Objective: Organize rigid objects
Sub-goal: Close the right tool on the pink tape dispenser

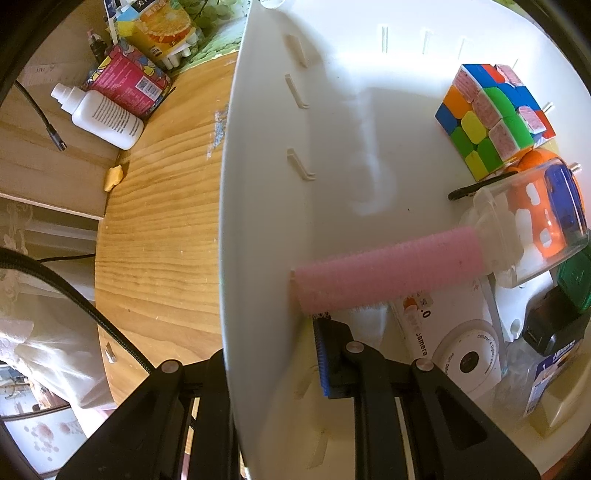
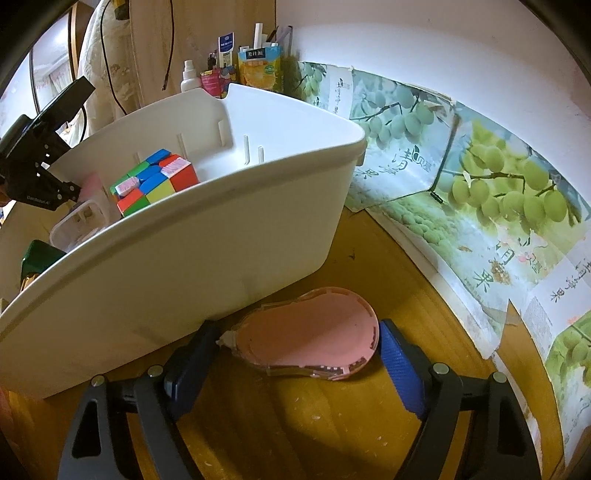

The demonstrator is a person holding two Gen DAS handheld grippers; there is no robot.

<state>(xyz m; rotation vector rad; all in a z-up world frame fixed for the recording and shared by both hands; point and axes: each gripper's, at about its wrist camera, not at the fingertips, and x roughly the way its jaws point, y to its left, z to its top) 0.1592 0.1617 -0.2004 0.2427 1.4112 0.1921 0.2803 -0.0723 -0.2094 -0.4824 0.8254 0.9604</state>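
Note:
A white plastic bin [image 1: 266,184] stands on a round wooden table [image 1: 159,206]. My left gripper [image 1: 273,350] is shut on the bin's wall, one finger inside and one outside. Inside lie a colour cube [image 1: 491,118], a pink roller [image 1: 384,273], a clear jar [image 1: 535,225] and a white camera box [image 1: 454,343]. In the right wrist view the bin [image 2: 207,251] fills the left, with the cube [image 2: 155,181] in it. My right gripper [image 2: 299,354] is shut on a pink correction-tape dispenser [image 2: 310,336], beside the bin's outer wall and just above the table.
A white bottle [image 1: 99,114], a pink box [image 1: 129,79] and a juice carton [image 1: 162,29] lie at the table's far edge. A cable [image 1: 40,114] hangs at the left. In the right wrist view a green fruit-print carton [image 2: 480,192] stands against the wall at the right.

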